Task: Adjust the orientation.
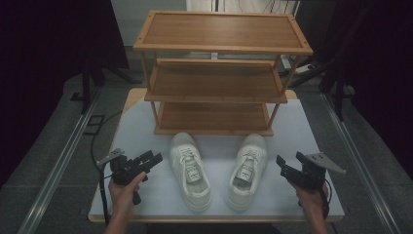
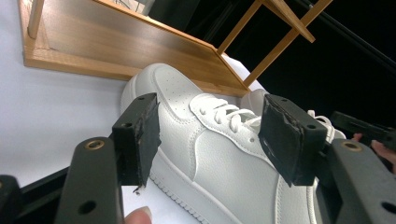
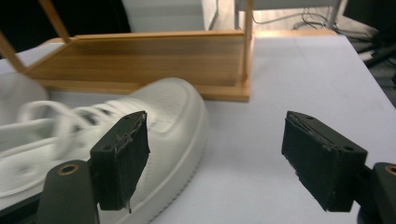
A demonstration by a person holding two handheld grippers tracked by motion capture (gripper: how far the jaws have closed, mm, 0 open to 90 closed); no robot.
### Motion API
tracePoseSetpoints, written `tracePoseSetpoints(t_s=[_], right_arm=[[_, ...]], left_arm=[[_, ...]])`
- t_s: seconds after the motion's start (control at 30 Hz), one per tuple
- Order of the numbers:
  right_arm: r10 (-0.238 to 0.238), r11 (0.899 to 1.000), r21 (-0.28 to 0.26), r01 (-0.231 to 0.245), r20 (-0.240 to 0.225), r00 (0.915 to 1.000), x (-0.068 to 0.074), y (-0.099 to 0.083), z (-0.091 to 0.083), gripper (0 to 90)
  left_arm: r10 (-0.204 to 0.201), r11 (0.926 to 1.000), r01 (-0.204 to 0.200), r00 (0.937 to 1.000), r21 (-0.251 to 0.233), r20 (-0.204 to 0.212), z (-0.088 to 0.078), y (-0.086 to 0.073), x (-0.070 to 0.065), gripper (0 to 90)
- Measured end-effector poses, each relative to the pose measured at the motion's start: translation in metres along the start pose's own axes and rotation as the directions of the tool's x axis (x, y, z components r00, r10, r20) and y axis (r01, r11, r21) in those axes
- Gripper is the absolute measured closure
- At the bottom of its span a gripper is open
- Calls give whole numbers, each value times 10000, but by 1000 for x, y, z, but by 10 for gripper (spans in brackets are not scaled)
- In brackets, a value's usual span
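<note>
While both hands rest low at the near edge of the desk (image 1: 292, 127), the left hand-held gripper (image 1: 152, 160) sits released, its 2 black jaws spread wide with nothing pressed between the pads, aimed across at the left shoe (image 1: 190, 170). From the left gripper view that white lace-up shoe (image 2: 219, 158) lies just past the jaws, framed between them but untouched, its toe toward the wooden rack (image 2: 116, 44). On the other side the right hand-held gripper (image 1: 285, 167) is likewise released, jaws standing wide apart and empty, pointed inward at the right shoe (image 1: 248, 170). Seen from the right gripper view, the toe of that shoe (image 3: 168, 116) lies behind the left-hand jaw, blurred toward the laces, while the other jaw hangs over bare desk surface (image 3: 303, 79). Both shoes lie side by side on the pale desk, near each other but apart, toes pointing away from the person and heels toward the near edge, between the 2 grippers. Just beyond the toes stands the 3-tier wooden shoe rack (image 1: 219, 73), its bottom shelf close to the shoes. Each gripper trails a dark cable and carries a grey plate on top.
</note>
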State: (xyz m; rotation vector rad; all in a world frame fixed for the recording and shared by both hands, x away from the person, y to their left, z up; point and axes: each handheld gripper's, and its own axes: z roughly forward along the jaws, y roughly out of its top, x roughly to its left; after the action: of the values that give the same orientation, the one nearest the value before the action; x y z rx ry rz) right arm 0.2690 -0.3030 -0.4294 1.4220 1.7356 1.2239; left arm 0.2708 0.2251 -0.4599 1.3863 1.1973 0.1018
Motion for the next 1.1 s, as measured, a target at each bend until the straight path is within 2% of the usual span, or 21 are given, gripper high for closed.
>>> tracePoseSetpoints(t_s=[0.1,0.23,0.37,0.5,0.53,0.67,0.7,0.8,0.97,1.03,1.1], right_arm=[[-403,9991,-139,400,-184,9990,8,6,-10,255],[-699,9970,-392,674,-667,9953,21,13,-20,289],[-1035,9939,-520,977,-1256,9867,39,21,-28,341],[-1447,9886,-656,1354,-1668,9753,56,25,-33,433],[-1577,9869,-623,1486,-1842,9702,61,24,-34,465],[-1647,9863,-452,1584,-2587,9518,71,24,-33,559],[-1635,9865,-410,1584,-2831,9450,74,24,-32,598],[-1862,9824,-439,1816,-3101,9323,81,22,-31,711],[-2315,9723,-556,2272,-3678,9006,94,18,-31,877],[-2481,9674,-517,2480,-3914,8861,103,15,-30,895],[-2732,9586,-433,2814,-4180,8664,114,12,-28,895]], left_arm=[[6,10000,-6,10000,-11,35,0,1,-1,378],[-40,10000,41,10000,-37,88,-2,0,-1,376],[-106,9999,106,9999,26,129,-5,-3,-1,374],[-102,9998,105,9998,-168,184,-11,-2,-4,374],[-89,9998,93,9998,-190,181,-12,-1,-4,374],[-123,9996,128,9997,-249,192,-15,-1,-4,374],[-118,9996,122,9998,-251,167,-16,-1,-4,374],[-183,9993,186,9998,-314,116,-19,0,-4,374],[-120,9988,120,9999,-478,-7,-20,0,-7,382],[-119,9989,119,9999,-455,15,-18,0,-9,382],[-90,9993,94,9999,-352,108,-16,-1,-10,381]])
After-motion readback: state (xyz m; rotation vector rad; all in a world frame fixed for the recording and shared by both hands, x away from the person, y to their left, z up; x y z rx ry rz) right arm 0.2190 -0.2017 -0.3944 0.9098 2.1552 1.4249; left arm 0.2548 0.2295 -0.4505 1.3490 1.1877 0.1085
